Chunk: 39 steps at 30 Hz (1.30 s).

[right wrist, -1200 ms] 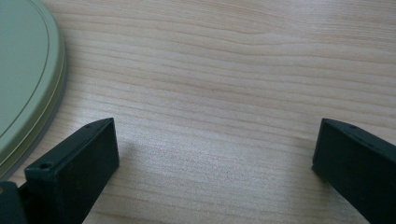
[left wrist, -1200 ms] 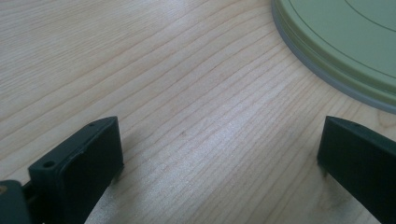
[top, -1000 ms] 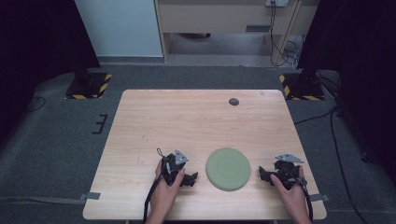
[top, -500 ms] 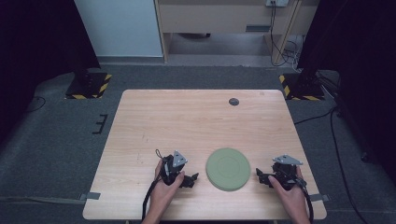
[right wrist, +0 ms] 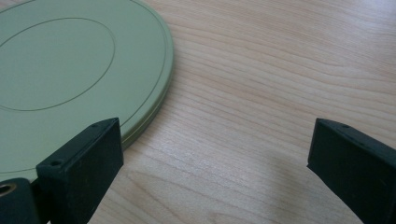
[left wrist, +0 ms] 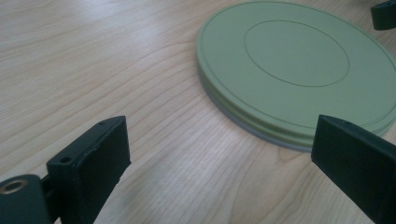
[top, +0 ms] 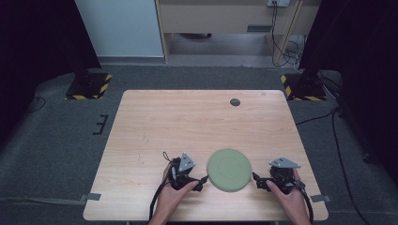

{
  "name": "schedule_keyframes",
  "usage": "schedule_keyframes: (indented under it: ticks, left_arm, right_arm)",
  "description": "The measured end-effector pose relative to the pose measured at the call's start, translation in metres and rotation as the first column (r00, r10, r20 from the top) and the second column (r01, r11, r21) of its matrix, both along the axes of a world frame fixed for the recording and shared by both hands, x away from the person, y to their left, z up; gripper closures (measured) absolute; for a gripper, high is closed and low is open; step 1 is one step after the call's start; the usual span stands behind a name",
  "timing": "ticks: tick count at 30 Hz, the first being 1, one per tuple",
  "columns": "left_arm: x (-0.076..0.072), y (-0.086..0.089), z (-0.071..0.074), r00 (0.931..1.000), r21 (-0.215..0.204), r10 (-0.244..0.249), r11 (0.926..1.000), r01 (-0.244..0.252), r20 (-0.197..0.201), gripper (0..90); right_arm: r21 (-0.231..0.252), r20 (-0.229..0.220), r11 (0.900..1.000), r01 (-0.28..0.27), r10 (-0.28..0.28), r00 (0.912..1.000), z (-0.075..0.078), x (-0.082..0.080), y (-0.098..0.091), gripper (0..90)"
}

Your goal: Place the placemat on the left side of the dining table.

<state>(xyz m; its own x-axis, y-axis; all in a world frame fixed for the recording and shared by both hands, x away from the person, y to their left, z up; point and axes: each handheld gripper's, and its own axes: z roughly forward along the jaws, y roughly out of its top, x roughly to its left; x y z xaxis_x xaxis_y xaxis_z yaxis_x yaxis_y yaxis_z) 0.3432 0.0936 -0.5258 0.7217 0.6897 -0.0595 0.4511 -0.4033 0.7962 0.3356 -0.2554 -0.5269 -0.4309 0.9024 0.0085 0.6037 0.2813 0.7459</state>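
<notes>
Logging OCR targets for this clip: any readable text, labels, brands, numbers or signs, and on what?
None readable.
Green disc: engraved rings, no lettering.
Small dark round thing on the table: too small to tell.
Left hand-held gripper, right hand-held gripper: no markings legible.

Fixed high above the near edge of the pale wooden tabletop (top: 197,122), looking forward and down, far enough to take in all four edges and the grey floor beyond. Mounted low on the left tongs (top: 202,178), skimming close over the wood grain toward the round flat sage-green disc (left wrist: 299,65). Mounted likewise on the right tongs (top: 256,180), facing back along the near edge, equally close. Shared by all three: the same disc and the wood beside it near the tabletop's near edge.
</notes>
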Motion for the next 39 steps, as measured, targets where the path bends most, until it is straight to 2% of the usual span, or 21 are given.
schedule_keyframes:
  ticks: [3, 6, 10, 14, 16, 23, 34, 39]
  left_arm:
    - [-0.002, -0.011, -0.002, 0.9998, 0.026, -0.018, 0.9995, 0.018, 0.0, 3.8]
    - [-0.005, -0.017, -0.002, 0.9999, 0.037, -0.012, 0.9993, 0.012, 0.003, 5.1]
    - [-0.009, -0.023, -0.003, 0.9996, 0.056, -0.029, 0.998, 0.029, 0.005, 5.0]
    - [-0.01, -0.029, -0.004, 0.9997, 0.058, -0.024, 0.998, 0.023, 0.011, 6.5]
    - [-0.01, -0.033, -0.007, 0.9996, 0.079, -0.028, 0.9966, 0.027, 0.009, 7.0]
    - [-0.01, -0.034, -0.007, 0.9998, 0.082, -0.018, 0.9965, 0.017, 0.008, 5.8]
    - [-0.007, -0.035, -0.007, 0.9996, 0.086, 0.007, 0.9963, -0.009, 0.026, 6.1]
    - [-0.007, -0.035, -0.007, 0.9995, 0.088, 0.011, 0.9961, -0.013, 0.029, 6.5]
  right_arm:
    - [0.001, 0.004, 0.9999, -0.017, 0.017, 0.9999, 0.0, -0.001, 0.002, 3.8]
    - [0.004, 0.005, 0.9995, -0.031, 0.031, 0.9995, 0.0, -0.002, 0.005, 3.7]
    - [-0.001, 0.002, 0.9992, -0.04, 0.04, 0.9992, 0.0, -0.002, 0.007, 3.8]
    - [-0.005, 0.001, 0.9989, -0.047, 0.047, 0.9989, -0.001, -0.003, 0.009, 3.9]
    - [-0.008, -0.004, 0.9988, -0.048, 0.048, 0.9989, -0.001, -0.003, 0.01, 4.0]
    - [-0.018, -0.004, 0.9988, -0.047, 0.046, 0.9989, -0.003, -0.003, 0.012, 3.4]
    - [-0.024, 0.01, 0.9997, 0.001, -0.001, 1.0, -0.003, 0.0, 0.016, 2.9]
    - [-0.018, 0.004, 0.9998, -0.006, 0.006, 1.0, -0.003, 0.0, 0.016, 4.3]
